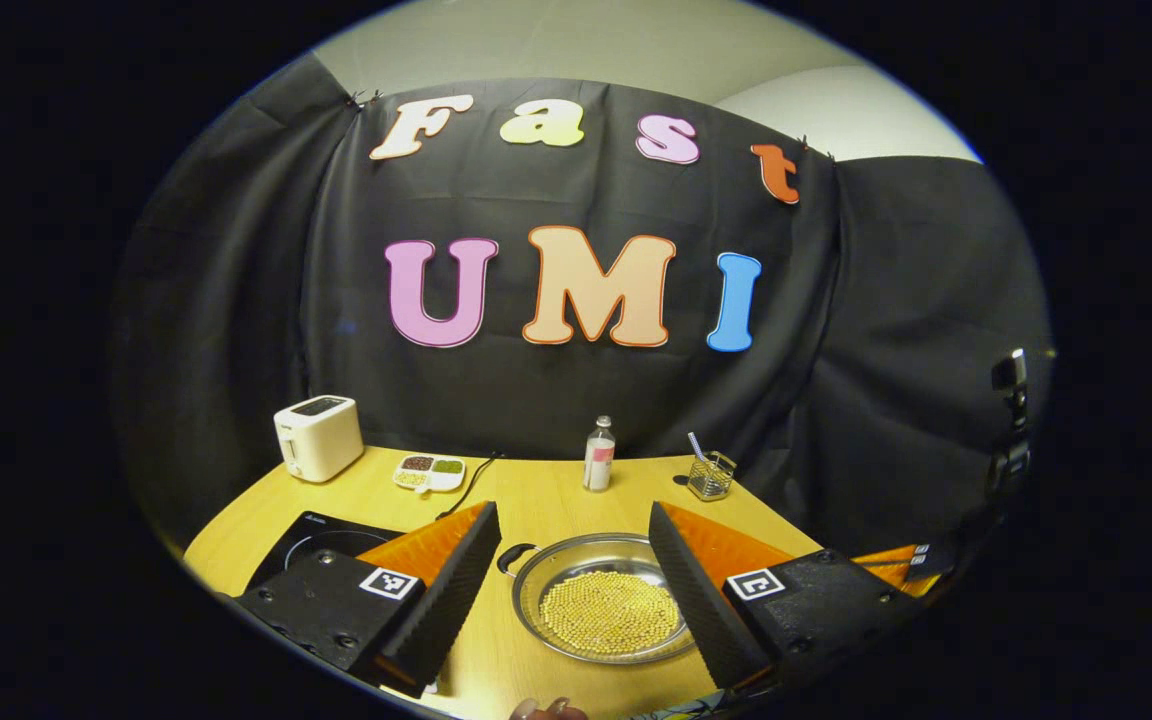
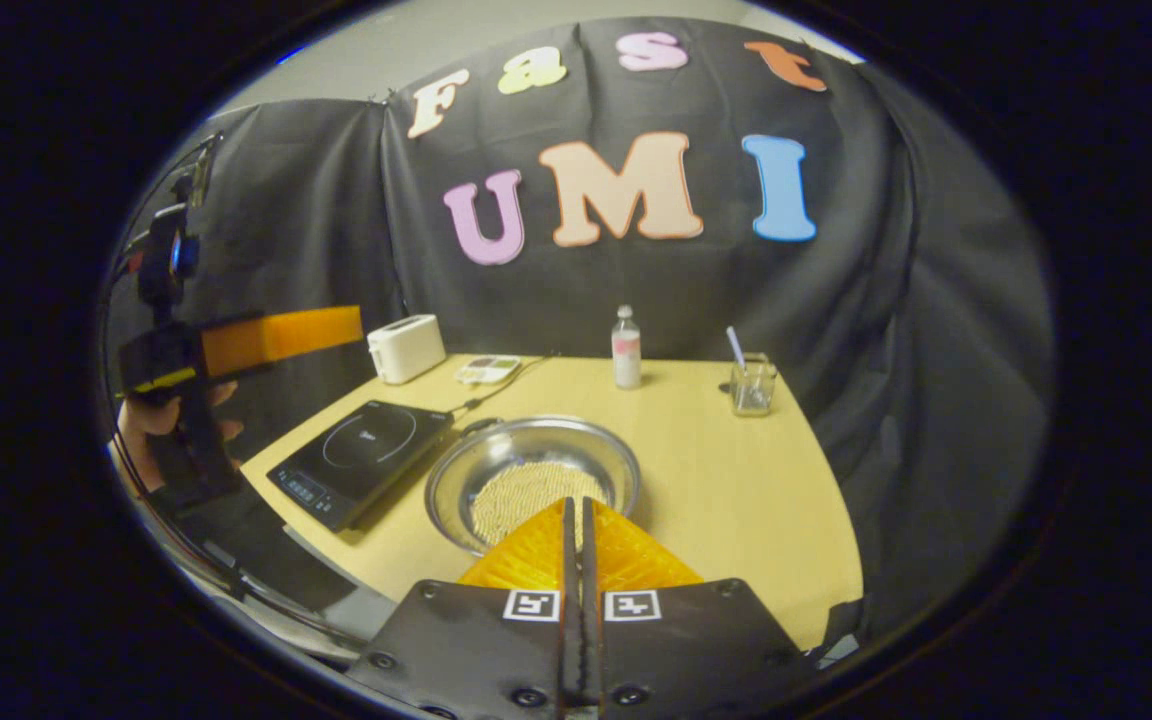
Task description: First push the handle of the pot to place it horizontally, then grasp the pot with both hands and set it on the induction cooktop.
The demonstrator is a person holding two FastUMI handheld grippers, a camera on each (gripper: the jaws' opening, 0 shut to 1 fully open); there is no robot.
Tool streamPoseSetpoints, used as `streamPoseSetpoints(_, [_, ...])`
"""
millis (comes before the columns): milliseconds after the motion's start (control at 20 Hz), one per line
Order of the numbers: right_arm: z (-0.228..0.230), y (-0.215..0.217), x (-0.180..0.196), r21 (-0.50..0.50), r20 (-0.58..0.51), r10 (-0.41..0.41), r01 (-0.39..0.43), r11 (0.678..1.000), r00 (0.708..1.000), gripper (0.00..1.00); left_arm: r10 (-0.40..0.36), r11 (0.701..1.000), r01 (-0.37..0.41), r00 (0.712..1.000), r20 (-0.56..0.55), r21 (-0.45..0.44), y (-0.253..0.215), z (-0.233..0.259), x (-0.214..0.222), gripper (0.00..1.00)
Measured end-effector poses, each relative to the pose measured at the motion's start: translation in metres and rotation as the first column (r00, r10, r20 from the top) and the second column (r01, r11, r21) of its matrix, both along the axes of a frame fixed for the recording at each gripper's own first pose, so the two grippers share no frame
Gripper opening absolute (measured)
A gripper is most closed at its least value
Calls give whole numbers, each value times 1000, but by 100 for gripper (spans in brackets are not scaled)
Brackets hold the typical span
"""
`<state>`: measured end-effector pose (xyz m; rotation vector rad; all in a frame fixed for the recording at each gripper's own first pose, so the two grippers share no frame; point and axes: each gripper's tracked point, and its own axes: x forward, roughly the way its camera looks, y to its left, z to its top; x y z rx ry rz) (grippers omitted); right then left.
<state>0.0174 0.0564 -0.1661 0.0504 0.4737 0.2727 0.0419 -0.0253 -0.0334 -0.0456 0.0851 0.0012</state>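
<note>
Pot (image 2: 533, 470), steel, shallow, bead-filled

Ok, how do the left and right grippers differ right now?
The left gripper has its fingers spread wide, framing the pot; the right gripper has its fingers closed together with nothing between them. In the right gripper view the left gripper is held up beside the table's left edge, while the right one points down at the pot's near rim. Neither touches the pot.

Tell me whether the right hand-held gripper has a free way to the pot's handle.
Probably yes: the right hand-held gripper hangs shut over the pot's near rim; the handle sits at the far-left rim, nothing between.
</note>
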Motion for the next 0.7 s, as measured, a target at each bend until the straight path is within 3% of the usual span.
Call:
streamPoseSetpoints(350, [-78, 25, 1, 1, -196, 25, -25, 1000, 980, 2, -5, 1000, 3, 999, -52, -23, 22, -24, 22, 97])
streamPoseSetpoints(700, [-111, 20, 13, -11, -270, 11, -15, 1000, 963, 2, 23, 1000, -25, 996, -83, -19, 42, -36, 39, 97])
